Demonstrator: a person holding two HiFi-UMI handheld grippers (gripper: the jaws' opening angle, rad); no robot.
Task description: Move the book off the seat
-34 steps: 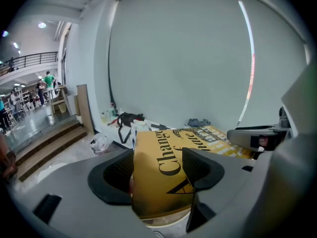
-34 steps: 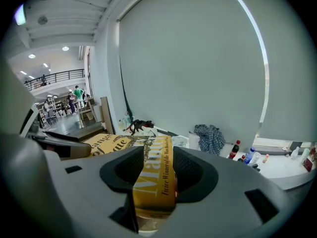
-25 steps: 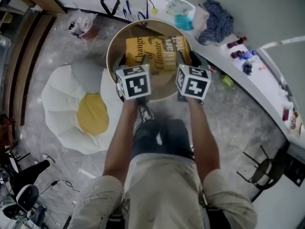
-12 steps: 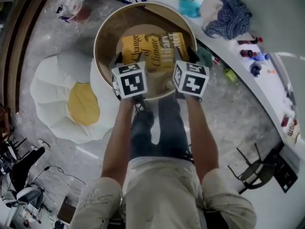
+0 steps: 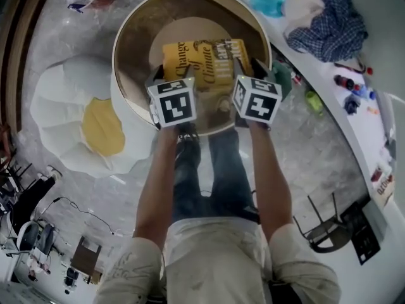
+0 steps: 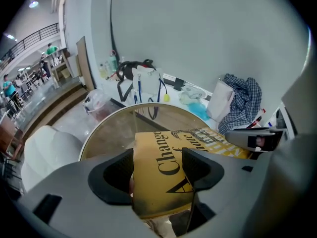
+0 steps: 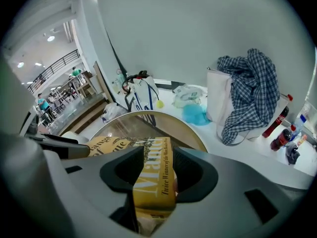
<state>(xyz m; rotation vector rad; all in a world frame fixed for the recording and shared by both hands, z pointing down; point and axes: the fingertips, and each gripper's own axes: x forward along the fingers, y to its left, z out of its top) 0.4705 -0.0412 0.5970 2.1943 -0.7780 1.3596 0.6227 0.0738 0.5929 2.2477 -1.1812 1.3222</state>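
Book (image 5: 204, 61) hangs flat over the hollow of the round seat (image 5: 124, 31), yellow cover up, its long side running left to right. The left gripper (image 5: 162, 76) is clamped on the book's left end; in the left gripper view both jaws of that left gripper (image 6: 158, 168) press on the cover's edge. The right gripper (image 5: 248, 68) bites the right end, and the right gripper view shows its jaws closed on the book's thickness there (image 7: 155, 176).

The seat's tall pale rim rings the book on every side, and the near rim sits just under the two marker cubes. To the left, a white floor cushion with a yellow middle (image 5: 66, 116) lies just beside the seat. On the far right, the curved white counter (image 5: 354, 122) runs close past the seat, with a checked shirt (image 5: 332, 18) heaped on it and small bottles beyond. Bare grey floor (image 5: 316, 157) opens on the near right, between the person's legs and the counter.
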